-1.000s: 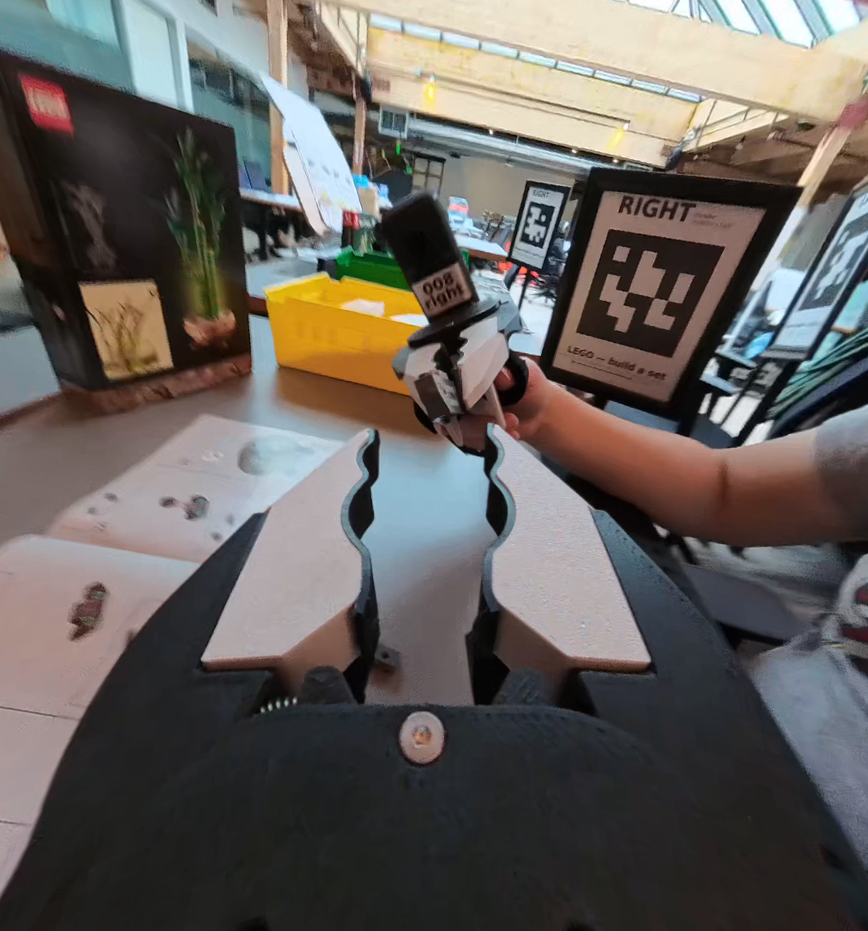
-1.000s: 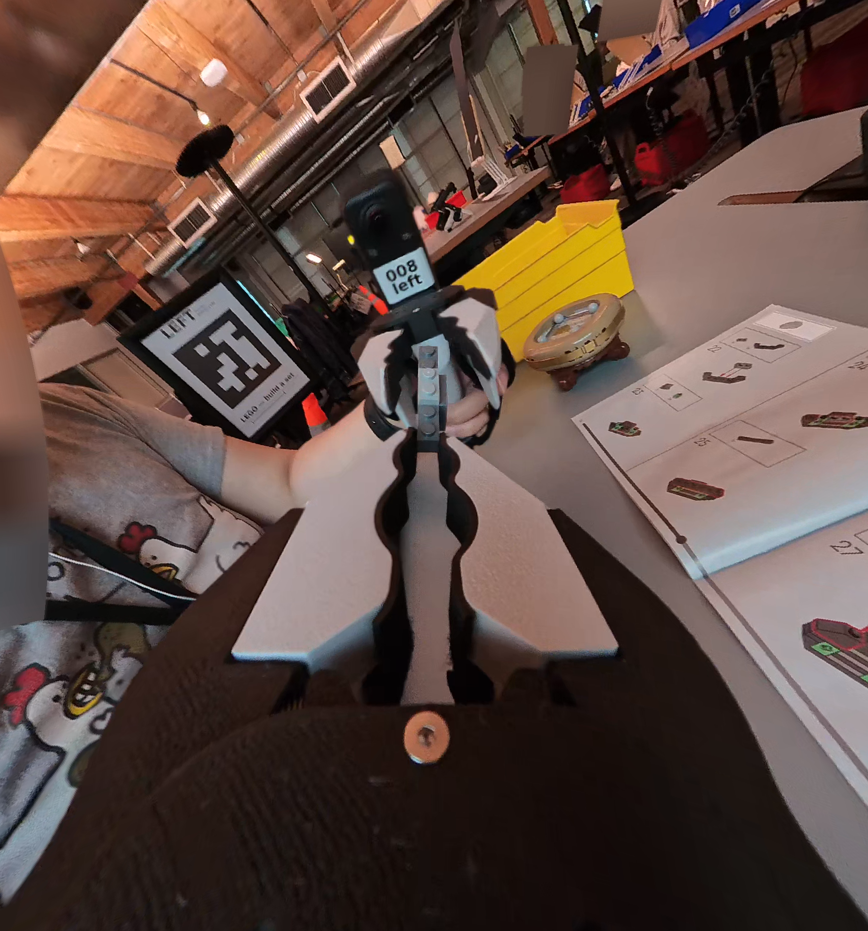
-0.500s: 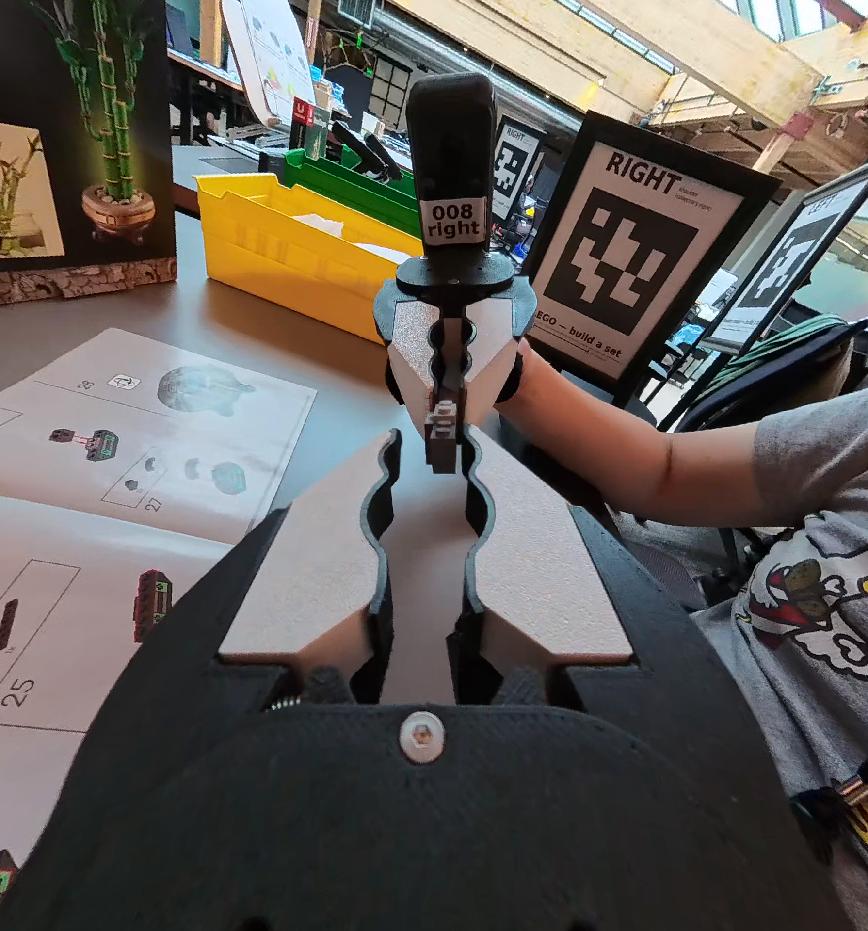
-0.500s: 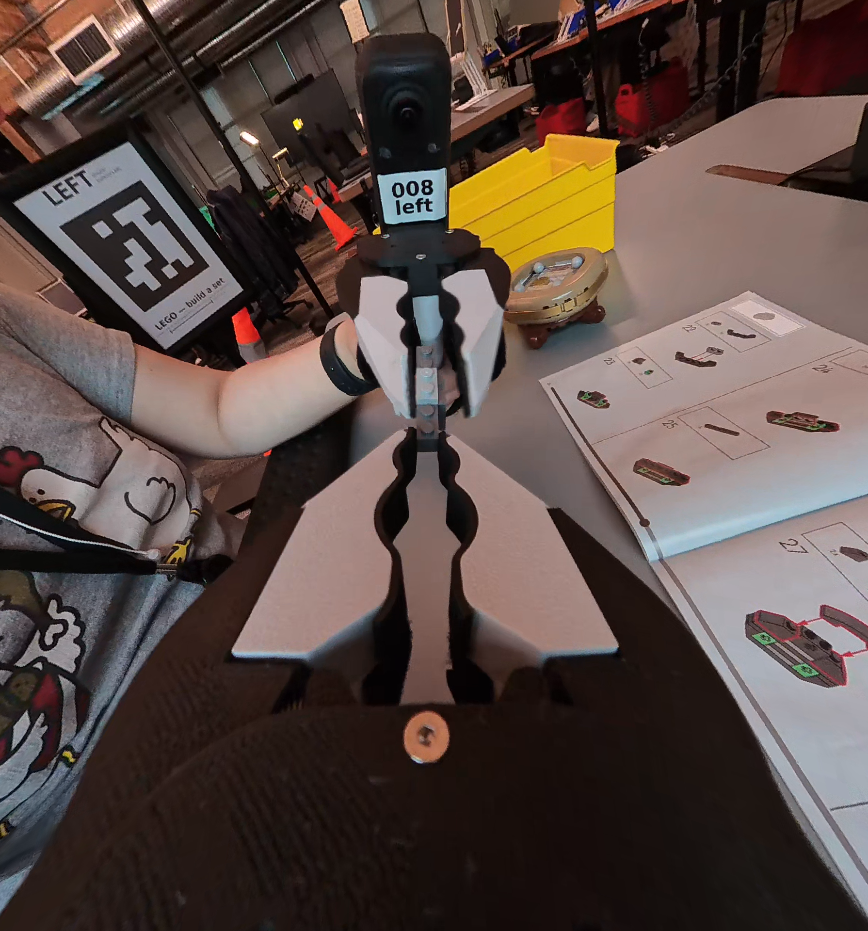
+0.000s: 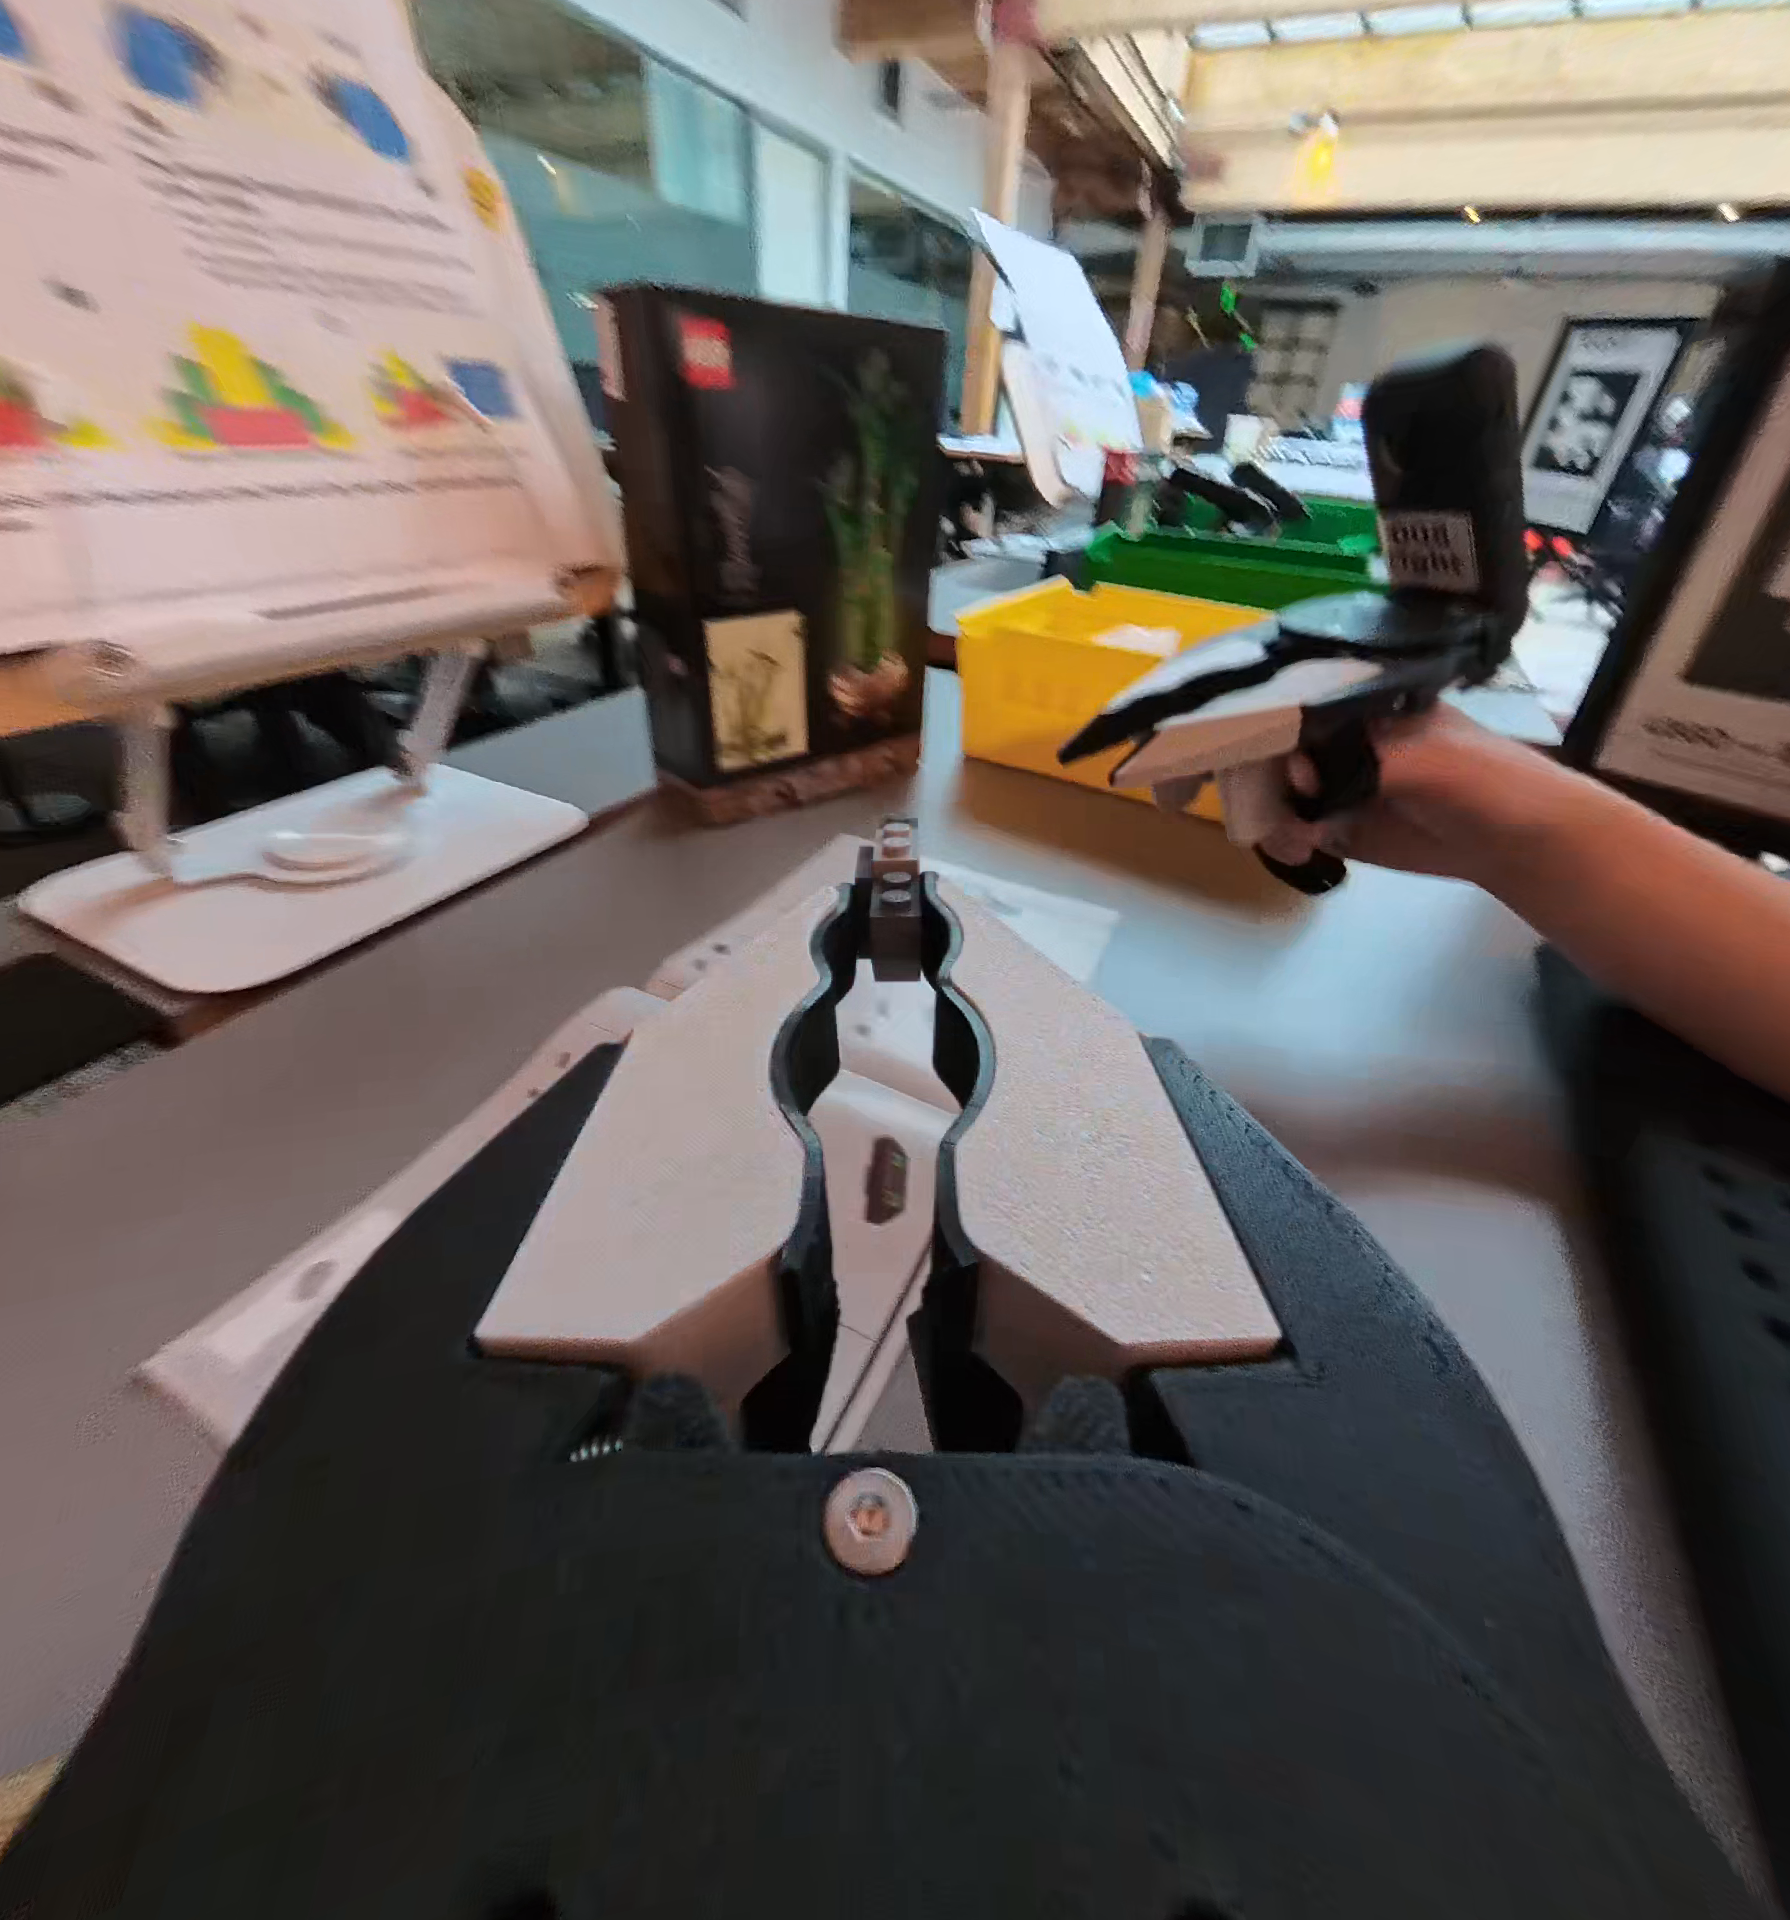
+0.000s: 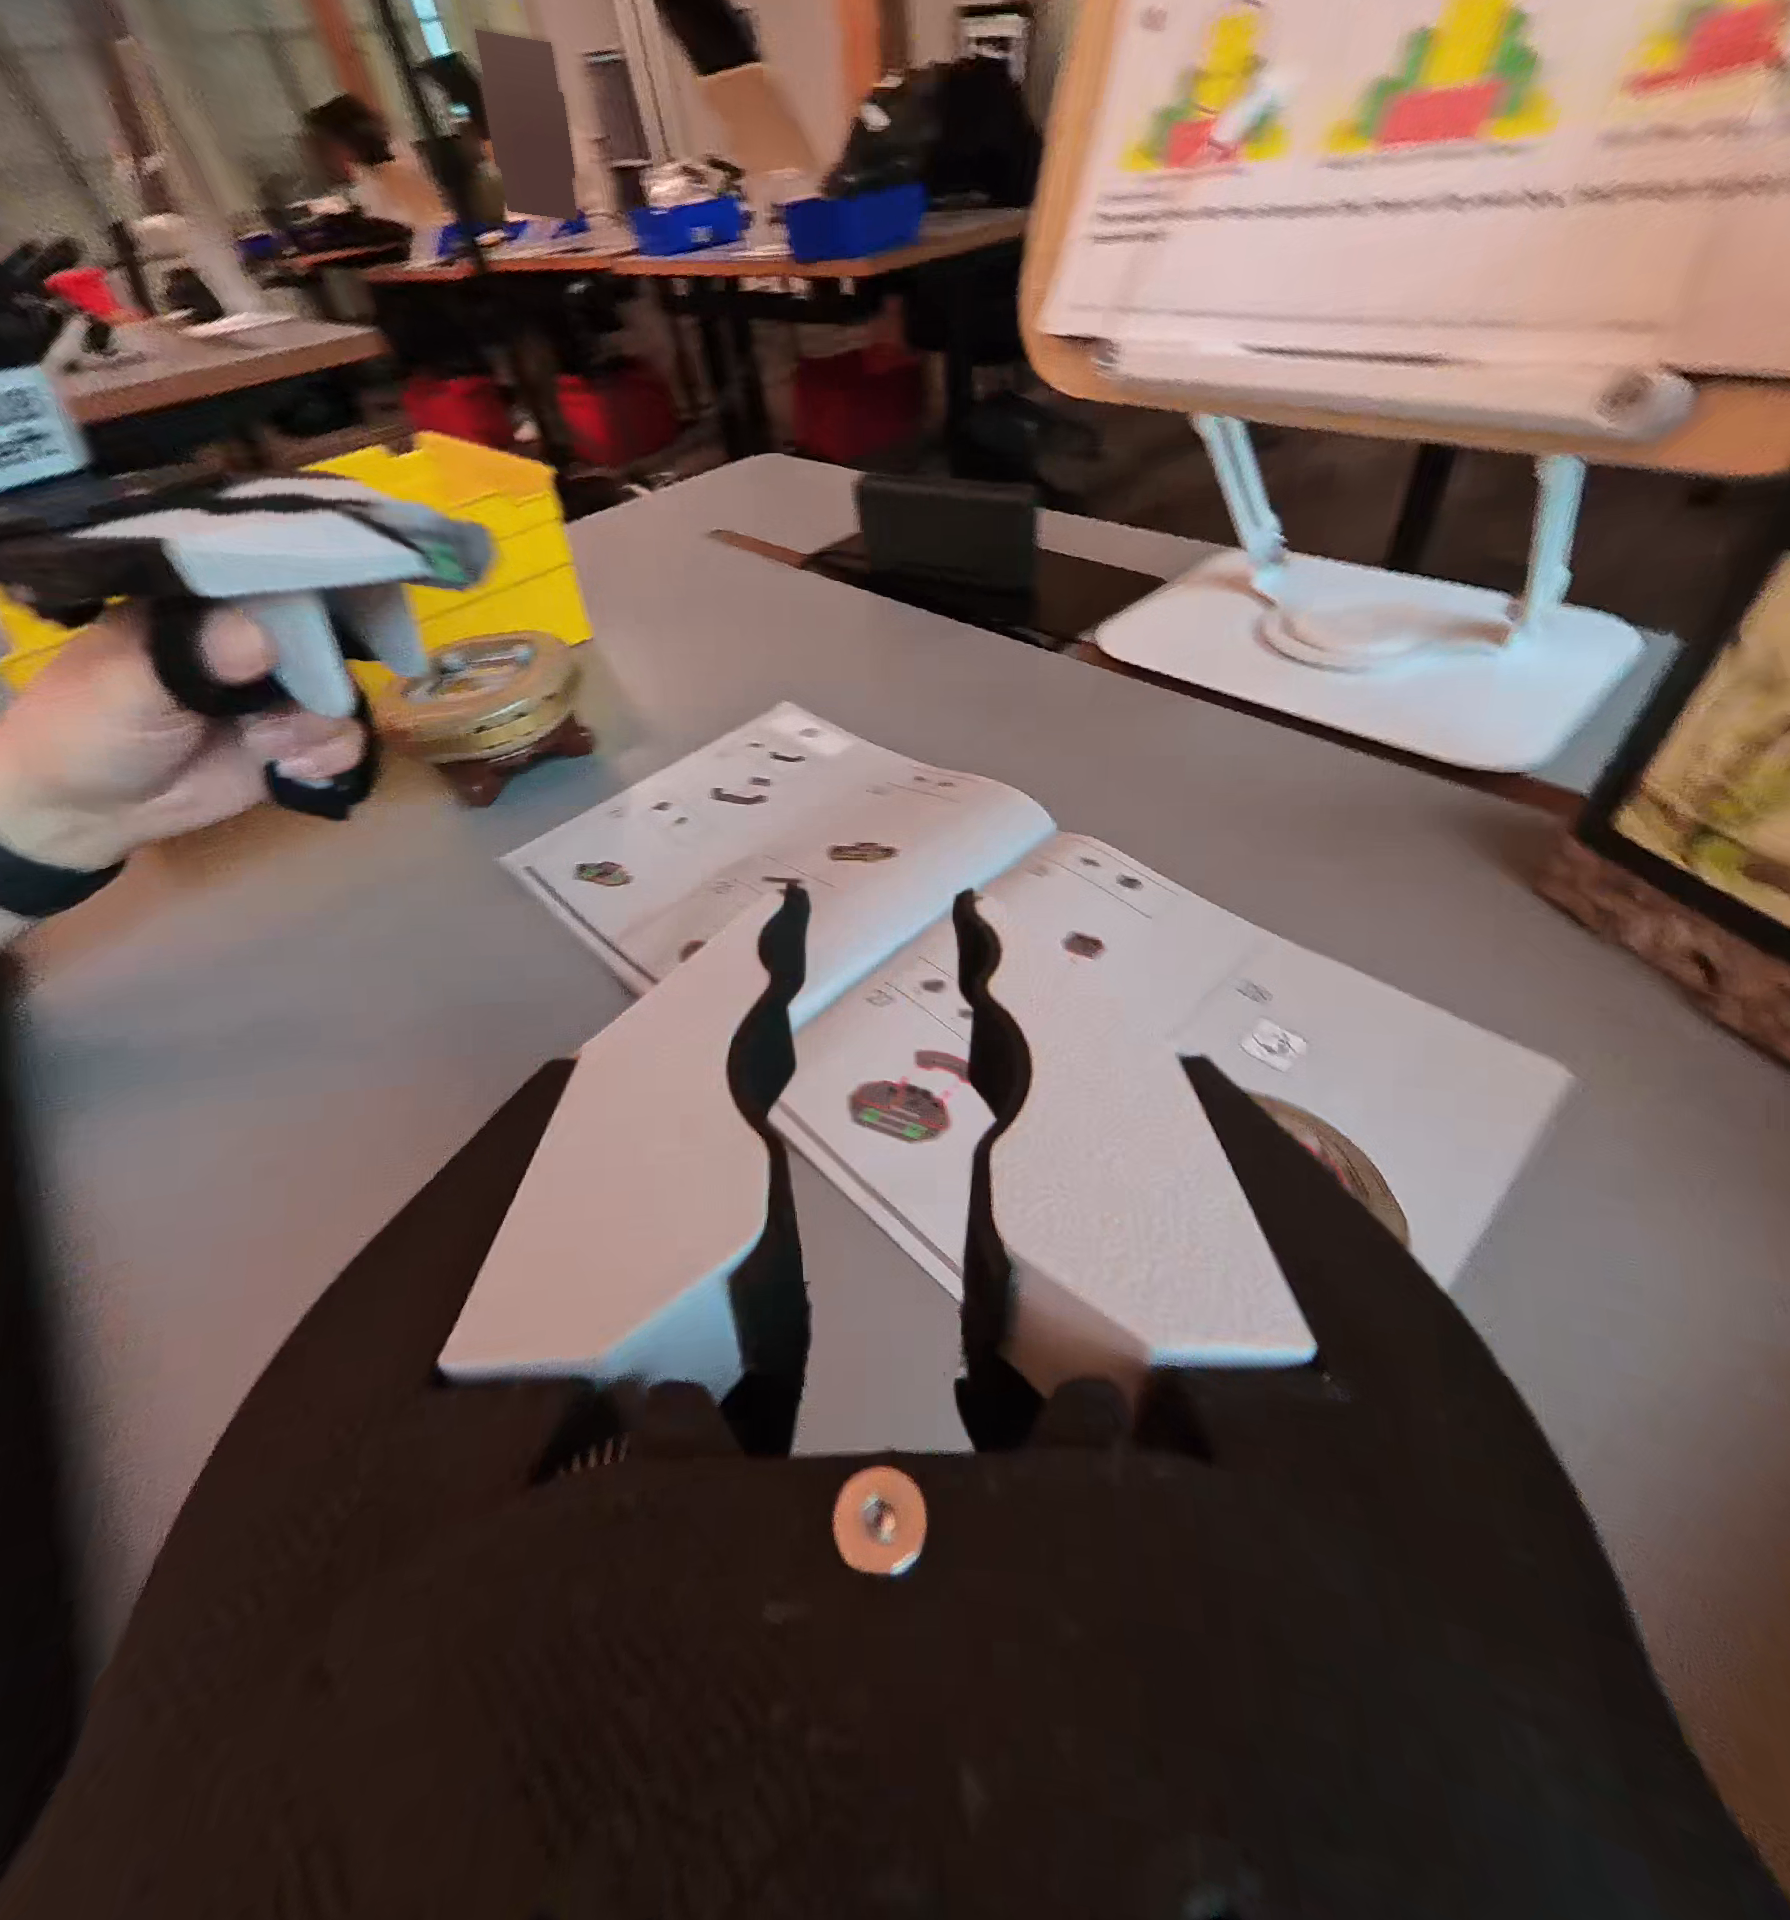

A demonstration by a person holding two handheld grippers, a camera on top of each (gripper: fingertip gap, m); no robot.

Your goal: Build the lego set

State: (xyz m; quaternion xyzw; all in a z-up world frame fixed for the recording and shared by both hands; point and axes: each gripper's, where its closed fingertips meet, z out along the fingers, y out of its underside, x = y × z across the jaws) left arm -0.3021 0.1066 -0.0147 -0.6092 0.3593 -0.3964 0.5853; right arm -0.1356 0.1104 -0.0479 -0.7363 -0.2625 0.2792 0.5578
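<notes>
My left gripper (image 5: 892,896) is shut on a small dark brown Lego piece (image 5: 894,933) with grey studs, held at its fingertips above the table. My right gripper (image 6: 875,914) is open and empty, hovering over the open instruction booklet (image 6: 849,821). In the left wrist view the right gripper (image 5: 1104,743) is off to the right, in a hand. In the right wrist view the left gripper (image 6: 455,556) is at the left, blurred. A round gold Lego build (image 6: 486,691) on a brown base sits on the table beyond the booklet.
A yellow bin (image 5: 1057,665) and a green bin (image 5: 1234,566) stand at the back. The dark Lego box (image 5: 787,540) stands upright. A board on a white stand (image 6: 1369,655) is at the far side. A round brownish object (image 6: 1338,1164) lies by my right finger. About 15 cm separates my left fingertips from my right.
The Lego piece passed from my right gripper to my left. The right gripper opened. Both grippers swung apart and now point out over the table instead of facing each other.
</notes>
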